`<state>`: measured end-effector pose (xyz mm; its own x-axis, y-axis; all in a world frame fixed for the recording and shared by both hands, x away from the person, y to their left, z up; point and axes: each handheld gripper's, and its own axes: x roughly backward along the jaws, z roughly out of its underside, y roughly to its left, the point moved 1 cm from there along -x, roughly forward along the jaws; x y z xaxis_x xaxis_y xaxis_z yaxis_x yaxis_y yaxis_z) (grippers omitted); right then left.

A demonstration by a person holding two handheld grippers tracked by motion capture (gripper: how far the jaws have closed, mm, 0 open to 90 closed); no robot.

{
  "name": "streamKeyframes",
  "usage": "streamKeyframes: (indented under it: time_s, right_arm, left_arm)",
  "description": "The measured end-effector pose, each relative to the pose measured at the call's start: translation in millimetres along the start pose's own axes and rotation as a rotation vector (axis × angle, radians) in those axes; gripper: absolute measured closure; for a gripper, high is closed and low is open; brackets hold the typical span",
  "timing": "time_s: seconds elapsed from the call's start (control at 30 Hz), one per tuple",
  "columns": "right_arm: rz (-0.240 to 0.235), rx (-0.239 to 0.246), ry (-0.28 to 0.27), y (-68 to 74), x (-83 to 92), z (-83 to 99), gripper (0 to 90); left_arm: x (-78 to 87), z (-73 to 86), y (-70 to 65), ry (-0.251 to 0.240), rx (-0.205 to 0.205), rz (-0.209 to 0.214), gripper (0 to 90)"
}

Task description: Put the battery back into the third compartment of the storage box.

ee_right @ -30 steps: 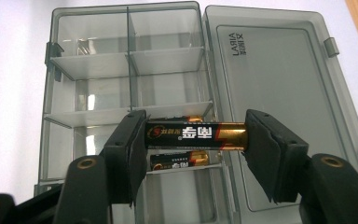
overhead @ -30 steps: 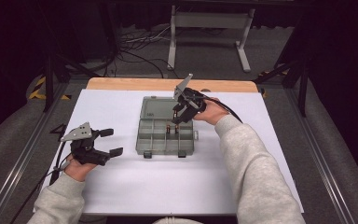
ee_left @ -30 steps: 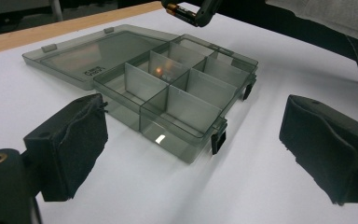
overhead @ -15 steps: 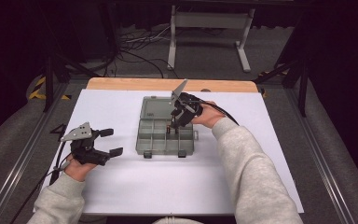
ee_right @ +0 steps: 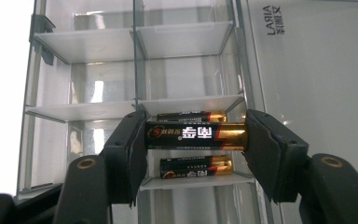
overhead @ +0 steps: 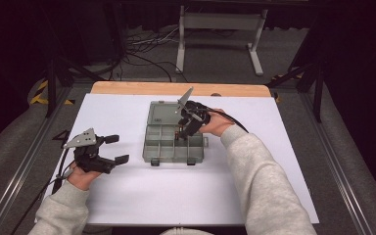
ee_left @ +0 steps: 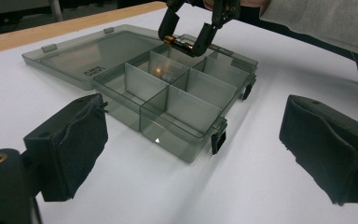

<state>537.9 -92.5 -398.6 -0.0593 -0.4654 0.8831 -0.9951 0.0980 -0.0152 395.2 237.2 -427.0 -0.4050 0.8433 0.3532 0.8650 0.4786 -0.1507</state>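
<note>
Battery [ee_right: 196,136] between right gripper [ee_right: 193,142] fingers [ee_right: 130,154]

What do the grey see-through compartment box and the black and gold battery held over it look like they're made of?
The grey see-through compartment box looks like smoky translucent hard plastic: the white table shows through its thin glossy walls, and its lid bears moulded lettering. The black and gold battery, gripped end to end by the right gripper, looks like metal under a printed glossy wrap; the gold band shines, though the casing itself can't be confirmed.
</note>
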Motion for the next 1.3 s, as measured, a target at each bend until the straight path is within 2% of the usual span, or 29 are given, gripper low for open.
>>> streamKeyframes:
  time_s: [0.23, 0.37, 0.9, 0.97, 1.0, 1.03, 1.13, 1.17, 1.2, 1.23, 1.27, 1.3]
  right_arm:
    - [-0.014, 0.002, 0.009, -1.0, -3.5, 1.7, 41.5]
    - [-0.010, -0.010, 0.009, 0.1, -6.4, 2.3, 41.5]
    - [-0.003, 0.000, 0.013, 0.2, -6.2, 2.5, 39.4]
    - [-0.002, 0.001, 0.001, 0.3, -5.5, 2.3, 36.2]
    - [0.006, -0.002, -0.001, 1.0, -4.1, 2.4, 35.4]
    - [0.006, -0.001, 0.002, 1.2, -2.8, 2.7, 35.7]
    - [0.019, -0.010, -0.021, 2.5, 1.6, 3.3, 38.4]
    - [0.031, -0.020, -0.044, 4.9, 8.9, 4.1, 43.9]
    - [0.031, -0.020, -0.044, 4.9, 8.9, 4.1, 43.9]
    - [0.036, -0.041, -0.068, 6.8, 17.7, 5.5, 50.1]
    - [0.036, -0.041, -0.068, 6.8, 17.7, 5.5, 50.1]
    - [0.053, -0.056, -0.098, 9.7, 27.9, 7.3, 56.3]
  left_arm:
    - [0.0, 0.1, 0.0, 0.001, -0.001, 0.001, 8.2]
    - [0.1, 0.2, 0.0, 0.005, 0.001, 0.001, 8.2]
    - [-0.3, 0.1, 1.3, 0.001, -0.001, -0.007, 9.3]
    - [-0.2, -0.3, 2.1, -0.007, 0.013, 0.004, 10.9]
    - [-0.3, -1.2, 2.4, -0.004, 0.019, 0.031, 13.7]
    - [-1.0, -1.9, 2.2, 0.000, 0.025, 0.031, 14.1]
    - [-1.7, -4.1, 3.2, 0.019, 0.019, 0.023, 14.3]
    - [-2.2, -4.7, 2.8, 0.020, 0.029, 0.016, 14.3]
    - [-2.5, -5.9, 3.9, 0.017, 0.020, 0.016, 14.3]
    - [-2.2, -6.9, 4.4, 0.015, 0.028, 0.016, 15.2]
    - [-2.5, -8.2, 5.9, 0.011, 0.029, 0.005, 15.2]
    - [-2.6, -10.7, 7.8, 0.016, 0.043, -0.010, 15.1]
